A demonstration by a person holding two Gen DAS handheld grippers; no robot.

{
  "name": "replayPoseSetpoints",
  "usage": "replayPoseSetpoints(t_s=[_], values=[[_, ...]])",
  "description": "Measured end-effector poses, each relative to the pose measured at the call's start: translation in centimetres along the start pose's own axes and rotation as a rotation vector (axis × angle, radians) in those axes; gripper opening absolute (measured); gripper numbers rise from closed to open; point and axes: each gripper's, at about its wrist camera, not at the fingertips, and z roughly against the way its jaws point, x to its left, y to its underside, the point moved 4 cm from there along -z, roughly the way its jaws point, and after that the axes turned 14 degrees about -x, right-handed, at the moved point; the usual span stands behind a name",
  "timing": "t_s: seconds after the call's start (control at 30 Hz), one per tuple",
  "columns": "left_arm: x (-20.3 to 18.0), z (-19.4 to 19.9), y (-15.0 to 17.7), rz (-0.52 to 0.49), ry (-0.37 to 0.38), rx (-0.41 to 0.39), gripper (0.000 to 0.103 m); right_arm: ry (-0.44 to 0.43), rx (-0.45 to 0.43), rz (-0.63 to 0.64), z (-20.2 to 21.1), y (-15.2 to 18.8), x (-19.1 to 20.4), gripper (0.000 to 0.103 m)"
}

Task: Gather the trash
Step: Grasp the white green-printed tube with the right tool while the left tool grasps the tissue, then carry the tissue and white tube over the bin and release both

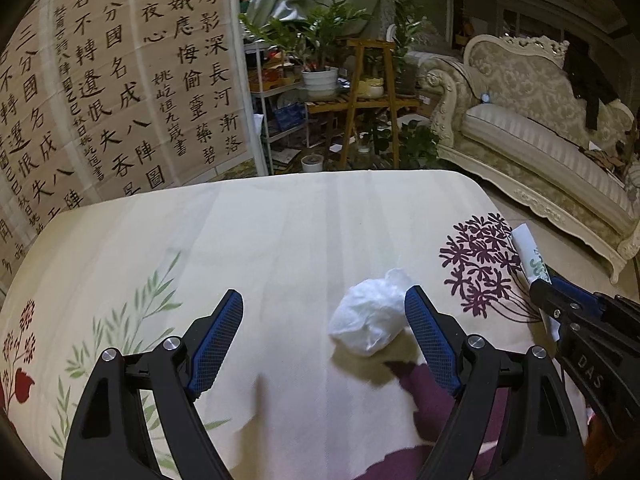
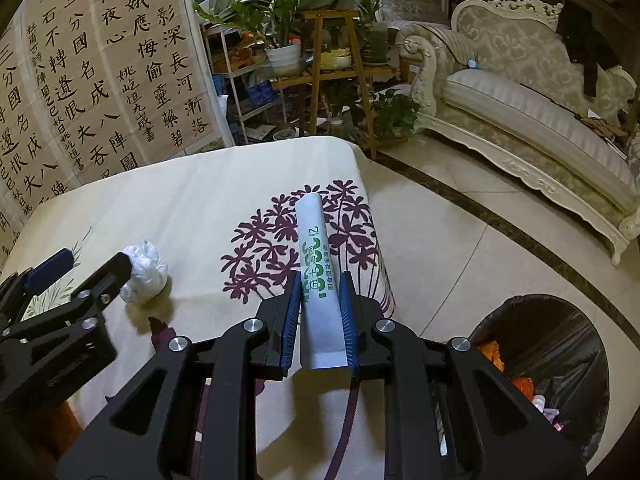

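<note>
My right gripper (image 2: 320, 292) clenches the sachet (image 2: 316, 248) for the bin (image 2: 560, 320); left gripper (image 1: 324, 312), fingers released, straddles the wad (image 1: 370, 316) beside it.

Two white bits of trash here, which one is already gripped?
The long white sachet with green print, clamped in the right gripper. The crumpled white wad lies loose on the tablecloth between the left gripper's open jaws.

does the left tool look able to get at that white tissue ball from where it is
Probably yes. The left tool is open, and the white tissue ball lies on the tablecloth just inside its right-hand finger. Nothing lies between them, and the right tool, shut on the sachet, is off to the side.
</note>
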Motion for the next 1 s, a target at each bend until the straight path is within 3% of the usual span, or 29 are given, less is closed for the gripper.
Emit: replayPoseSetpoints(t_s=[0.37, 0.57, 1.0], values=[[-0.9, -1.7, 0.8, 0.003, 0.053, 0.057, 0.079, -0.007, 0.006, -0.001, -0.2, 0.2, 0.0, 0.019], [-1.5, -1.9, 1.3, -0.014, 0.087, 0.083, 0.041, -0.01, 0.012, 0.001, -0.4, 0.3, 0.2, 0.019], [-1.5, -0.4, 0.9, -0.009, 0.098, 0.044, 0.034, -0.009, 0.01, -0.005, 0.2, 0.7, 0.8, 0.019]])
